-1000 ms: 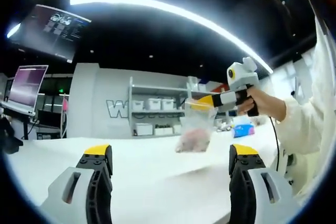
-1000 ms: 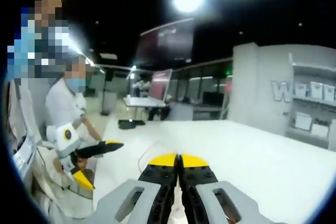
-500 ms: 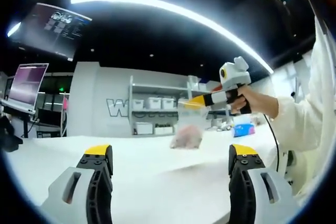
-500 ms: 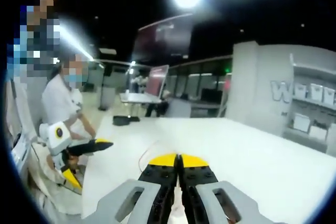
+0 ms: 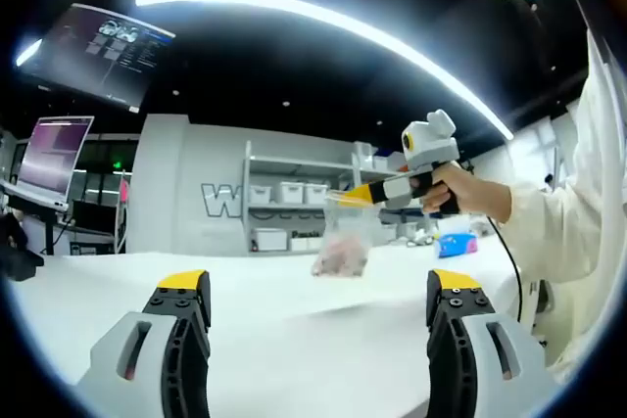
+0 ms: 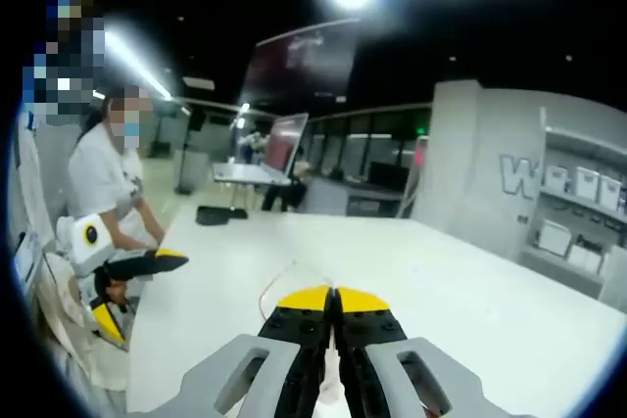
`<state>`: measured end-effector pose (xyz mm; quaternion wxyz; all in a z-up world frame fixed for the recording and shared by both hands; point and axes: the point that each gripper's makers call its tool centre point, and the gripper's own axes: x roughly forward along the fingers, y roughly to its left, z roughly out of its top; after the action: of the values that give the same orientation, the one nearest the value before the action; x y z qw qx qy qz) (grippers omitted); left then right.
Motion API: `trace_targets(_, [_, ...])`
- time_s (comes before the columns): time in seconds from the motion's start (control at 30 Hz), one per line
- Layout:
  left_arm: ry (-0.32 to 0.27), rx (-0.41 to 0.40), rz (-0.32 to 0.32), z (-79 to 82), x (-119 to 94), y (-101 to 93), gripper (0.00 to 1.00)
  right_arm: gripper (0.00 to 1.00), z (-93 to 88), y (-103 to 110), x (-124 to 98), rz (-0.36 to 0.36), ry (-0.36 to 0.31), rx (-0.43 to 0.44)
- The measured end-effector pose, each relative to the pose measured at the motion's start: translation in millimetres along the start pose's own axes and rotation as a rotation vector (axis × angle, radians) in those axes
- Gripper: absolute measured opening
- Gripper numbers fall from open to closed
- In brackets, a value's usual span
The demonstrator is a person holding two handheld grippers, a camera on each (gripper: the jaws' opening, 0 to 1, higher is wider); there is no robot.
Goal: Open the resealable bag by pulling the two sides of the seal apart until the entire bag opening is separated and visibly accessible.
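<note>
A clear resealable bag with pinkish contents hangs above the white table. My right gripper comes in from the right, held by a hand, and is shut on the bag's top edge. My left gripper stands open low in front, well short of the bag, with nothing between its jaws. In the right gripper view the yellow-tipped jaws of my right gripper are pressed together, and a thin clear edge of the bag shows beside them. The left gripper is at the far left, open.
Shelves with white bins stand against the back wall. Monitors are at the far left and a big screen hangs overhead. A blue and pink item lies at the table's right. A black object rests on the table's far side.
In the left gripper view the right gripper has carried the hanging bag a little to the left and slightly higher. The left gripper's jaws stay open as before.
</note>
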<state>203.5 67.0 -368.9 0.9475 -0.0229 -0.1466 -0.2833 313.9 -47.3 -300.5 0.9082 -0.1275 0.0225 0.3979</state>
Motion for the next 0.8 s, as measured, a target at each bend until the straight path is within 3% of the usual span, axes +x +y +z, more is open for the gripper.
trace_targets(0.13, [-0.02, 0.005, 0.001, 5.0, -1, 0.8, 0.9, 0.0, 0.3, -6, 4, -0.006, 0.006, -0.011])
trace_targets(0.8, [-0.006, 0.0, -0.006, 2.0, 1, 0.8, 0.9, 0.0, -10.0, -40, 26, -0.031, 0.058, 0.015])
